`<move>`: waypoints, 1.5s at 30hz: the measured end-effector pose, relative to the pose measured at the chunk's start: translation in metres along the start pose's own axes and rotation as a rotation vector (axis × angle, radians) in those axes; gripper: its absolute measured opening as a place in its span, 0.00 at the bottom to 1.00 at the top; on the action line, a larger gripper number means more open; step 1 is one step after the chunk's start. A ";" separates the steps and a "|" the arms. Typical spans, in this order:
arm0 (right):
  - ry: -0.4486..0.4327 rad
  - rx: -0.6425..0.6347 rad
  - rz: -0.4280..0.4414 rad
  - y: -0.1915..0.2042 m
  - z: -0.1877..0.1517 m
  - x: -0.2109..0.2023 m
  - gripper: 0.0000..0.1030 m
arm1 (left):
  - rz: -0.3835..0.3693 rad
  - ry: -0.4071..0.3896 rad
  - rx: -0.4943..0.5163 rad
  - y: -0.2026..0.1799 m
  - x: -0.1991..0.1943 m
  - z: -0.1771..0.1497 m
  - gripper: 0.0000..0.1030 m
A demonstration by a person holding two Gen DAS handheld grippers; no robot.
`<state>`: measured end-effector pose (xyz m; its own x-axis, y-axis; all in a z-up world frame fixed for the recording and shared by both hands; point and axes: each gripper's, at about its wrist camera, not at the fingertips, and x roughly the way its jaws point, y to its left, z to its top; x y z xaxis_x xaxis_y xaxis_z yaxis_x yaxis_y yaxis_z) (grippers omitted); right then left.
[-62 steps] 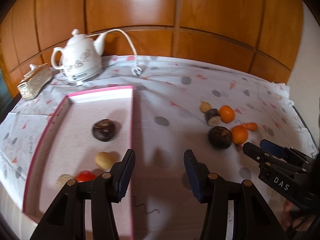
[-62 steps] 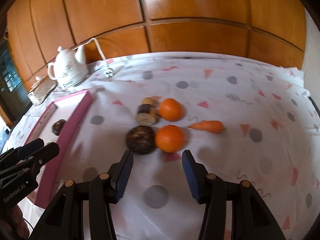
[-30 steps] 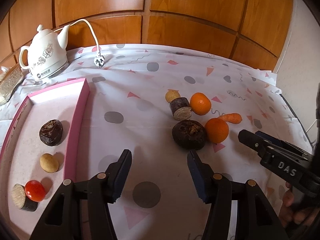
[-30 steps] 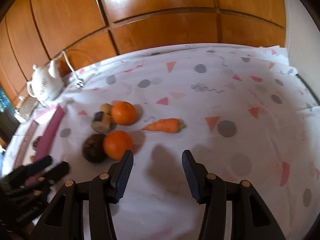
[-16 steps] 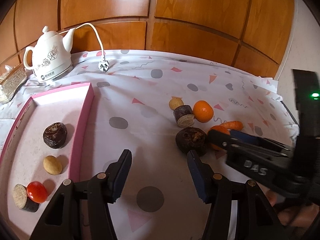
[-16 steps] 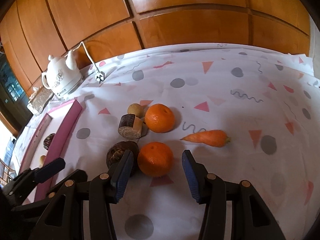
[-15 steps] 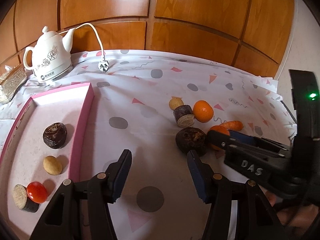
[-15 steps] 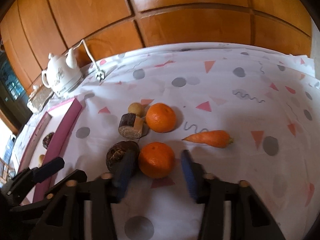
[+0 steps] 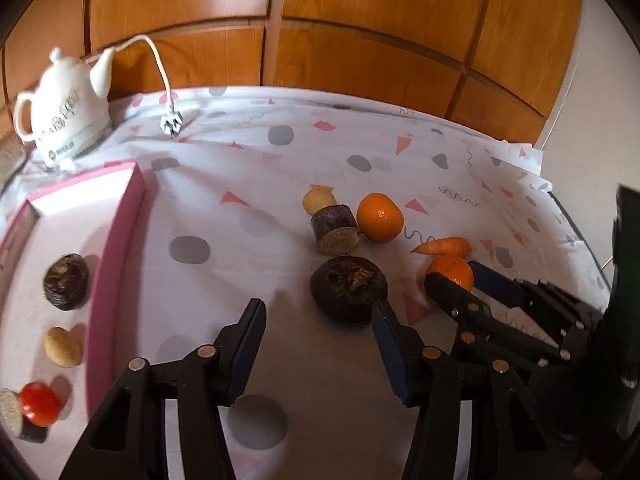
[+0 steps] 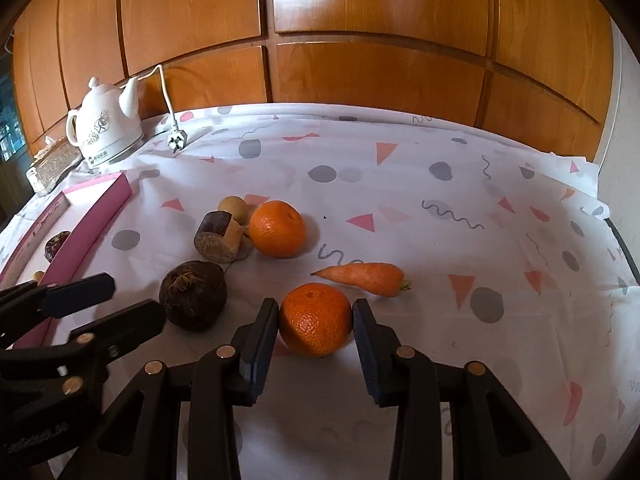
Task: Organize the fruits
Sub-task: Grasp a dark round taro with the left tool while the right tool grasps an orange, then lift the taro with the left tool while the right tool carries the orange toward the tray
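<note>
My right gripper [image 10: 315, 326] has closed its jaws around the near orange [image 10: 315, 319], which sits on the cloth; both pads touch its sides. It also shows in the left wrist view [image 9: 450, 273] between the right gripper's fingers [image 9: 460, 284]. My left gripper [image 9: 318, 338] is open and empty, just short of a dark round fruit [image 9: 349, 289]. A second orange [image 10: 277, 229], a carrot [image 10: 362, 277], a cut dark piece [image 10: 218, 237] and a small tan fruit [image 10: 232, 205] lie behind. The pink tray [image 9: 116, 248] at left holds several items.
A white kettle [image 9: 64, 114] with cord and plug [image 9: 171, 125] stands at the back left, beside a small box [image 10: 52, 164]. Wooden panels form the back wall. The patterned cloth [image 10: 440, 208] covers the table, whose right edge shows in both views.
My right gripper has moved forward and narrowed its jaws onto the near orange. My left gripper has moved closer to the dark round fruit.
</note>
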<state>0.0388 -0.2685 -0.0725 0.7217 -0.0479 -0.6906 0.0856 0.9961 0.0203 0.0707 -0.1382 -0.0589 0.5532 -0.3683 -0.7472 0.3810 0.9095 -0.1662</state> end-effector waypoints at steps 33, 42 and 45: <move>0.029 0.073 0.004 -0.011 -0.010 0.009 0.38 | -0.010 0.007 0.031 -0.004 0.028 0.011 0.42; 0.026 0.095 0.027 -0.016 -0.011 0.009 0.38 | 0.052 -0.046 0.064 0.006 0.017 -0.012 0.44; 0.026 0.100 0.029 -0.016 -0.011 0.009 0.38 | 0.073 -0.046 0.082 0.003 0.019 -0.013 0.43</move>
<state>0.0361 -0.2838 -0.0874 0.7067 -0.0157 -0.7073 0.1336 0.9847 0.1117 0.0725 -0.1397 -0.0824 0.6140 -0.3120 -0.7250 0.3972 0.9159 -0.0577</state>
